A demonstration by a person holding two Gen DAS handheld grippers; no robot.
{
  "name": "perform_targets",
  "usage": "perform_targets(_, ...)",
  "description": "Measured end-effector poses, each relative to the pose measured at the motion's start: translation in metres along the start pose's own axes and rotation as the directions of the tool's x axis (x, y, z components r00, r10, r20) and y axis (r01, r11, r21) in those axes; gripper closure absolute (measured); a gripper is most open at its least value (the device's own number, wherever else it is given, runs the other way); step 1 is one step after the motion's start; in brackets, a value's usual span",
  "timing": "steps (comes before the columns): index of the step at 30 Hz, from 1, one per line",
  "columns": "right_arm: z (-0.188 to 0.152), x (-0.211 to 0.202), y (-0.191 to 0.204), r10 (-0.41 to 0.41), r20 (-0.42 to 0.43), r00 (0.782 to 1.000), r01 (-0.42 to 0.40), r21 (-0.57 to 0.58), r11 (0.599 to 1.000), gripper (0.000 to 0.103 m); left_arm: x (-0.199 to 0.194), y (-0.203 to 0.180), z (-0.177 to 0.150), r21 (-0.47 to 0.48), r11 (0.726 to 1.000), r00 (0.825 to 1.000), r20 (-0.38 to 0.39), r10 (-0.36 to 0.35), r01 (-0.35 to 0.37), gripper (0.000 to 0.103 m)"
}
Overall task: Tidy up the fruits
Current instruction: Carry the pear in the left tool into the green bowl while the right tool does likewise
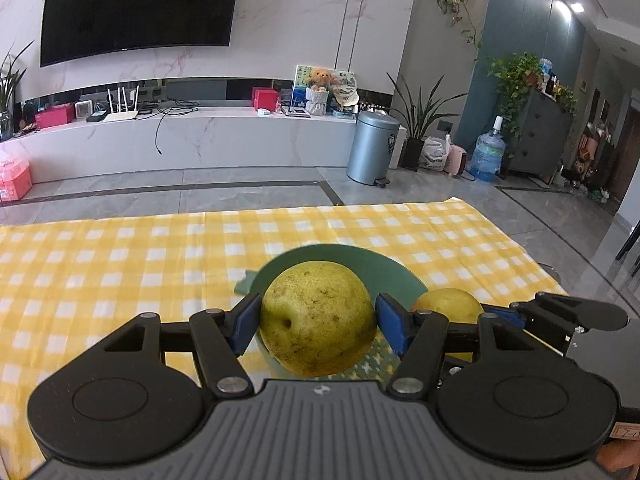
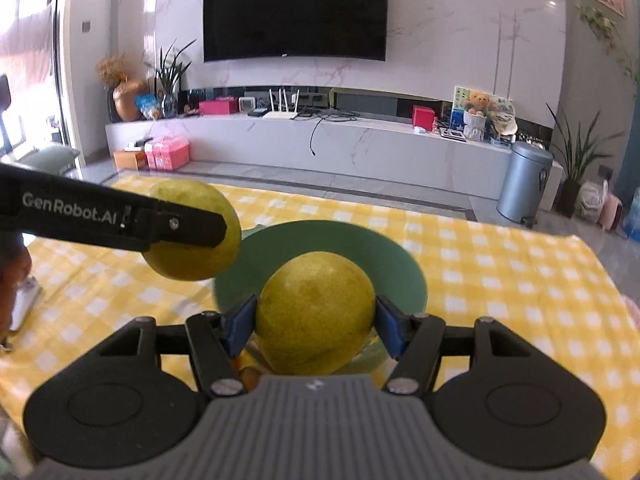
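My left gripper (image 1: 318,320) is shut on a speckled yellow-green pear (image 1: 316,316) and holds it above the near rim of a green plate (image 1: 384,272). My right gripper (image 2: 316,316) is shut on a second yellow pear (image 2: 316,308) over the same green plate (image 2: 396,264). In the right wrist view the left gripper's black finger (image 2: 120,220) crosses in from the left with its pear (image 2: 196,232) above the plate's left edge. In the left wrist view the right gripper (image 1: 560,316) and its pear (image 1: 448,304) sit at the right.
The plate lies on a table with a yellow checked cloth (image 1: 120,264). The table's far edge (image 1: 320,208) drops to a grey tiled floor. A white TV console (image 1: 200,136) and a grey bin (image 1: 372,148) stand well beyond it.
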State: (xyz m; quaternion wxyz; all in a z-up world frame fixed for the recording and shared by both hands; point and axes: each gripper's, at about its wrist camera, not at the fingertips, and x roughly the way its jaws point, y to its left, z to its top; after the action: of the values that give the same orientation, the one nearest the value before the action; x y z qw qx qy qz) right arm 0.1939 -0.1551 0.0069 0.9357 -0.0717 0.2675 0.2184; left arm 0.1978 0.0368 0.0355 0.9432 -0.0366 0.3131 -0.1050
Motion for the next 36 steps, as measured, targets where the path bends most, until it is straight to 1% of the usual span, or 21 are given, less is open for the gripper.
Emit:
perform_targets(5,0.019,0.038,-0.016,-0.006,-0.058,0.998,0.003,-0.043,0.999,0.043,0.04,0.004,0.012,0.037,0.999,0.998,-0.06,0.027,-0.024,0.031)
perform_targets(9,0.025,0.072,-0.021,-0.026,-0.129,0.991,0.011,-0.115,0.993,0.043,0.074,0.008,0.014,0.083,0.995,0.991,-0.124,0.058,-0.048,0.031)
perform_targets(11,0.027,0.088,-0.024,-0.02,-0.161,0.987,-0.003,-0.136,0.991,0.043,0.085,0.008,0.012,0.11,0.993,0.987,-0.149,0.063,-0.047,0.031)
perform_targets(15,0.03,0.117,-0.03,0.017,-0.248,0.969,-0.056,-0.15,0.987,0.043,0.107,0.01,0.007,0.136,0.989,0.975,-0.209,0.077,-0.049,0.031)
perform_targets(19,0.032,0.139,-0.03,0.018,-0.305,0.952,-0.076,-0.179,0.981,0.043,0.119,0.009,0.002,0.152,0.988,0.966,-0.245,0.079,-0.043,0.031)
perform_targets(23,0.028,0.152,-0.026,0.033,-0.336,0.941,-0.103,-0.193,0.976,0.043,0.128,0.008,0.0,0.165,0.985,0.96,-0.266,0.089,-0.045,0.031)
perform_targets(26,0.026,0.159,-0.024,0.032,-0.361,0.932,-0.111,-0.201,0.973,0.043,0.131,0.004,-0.001,0.204,0.978,0.958,-0.265,0.106,-0.052,0.031)
perform_targets(30,0.024,0.164,-0.022,0.02,-0.375,0.927,-0.111,-0.223,0.968,0.043,0.132,-0.001,-0.002,0.239,0.97,0.956,-0.267,0.118,-0.052,0.031)
perform_targets(32,0.021,0.164,-0.019,0.001,-0.384,0.923,-0.106,-0.254,0.961,0.043,0.135,-0.005,-0.004,0.263,0.963,0.953,-0.273,0.127,-0.053,0.031)
perform_targets(34,0.018,0.165,-0.016,-0.02,-0.386,0.922,-0.103,-0.295,0.95,0.042,0.136,-0.003,-0.005,0.241,0.97,0.95,-0.292,0.112,-0.04,0.031)
perform_targets(36,0.018,0.163,-0.017,-0.015,-0.384,0.923,-0.107,-0.296,0.949,0.043,0.136,-0.002,-0.005,0.232,0.972,0.95,-0.291,0.114,-0.046,0.031)
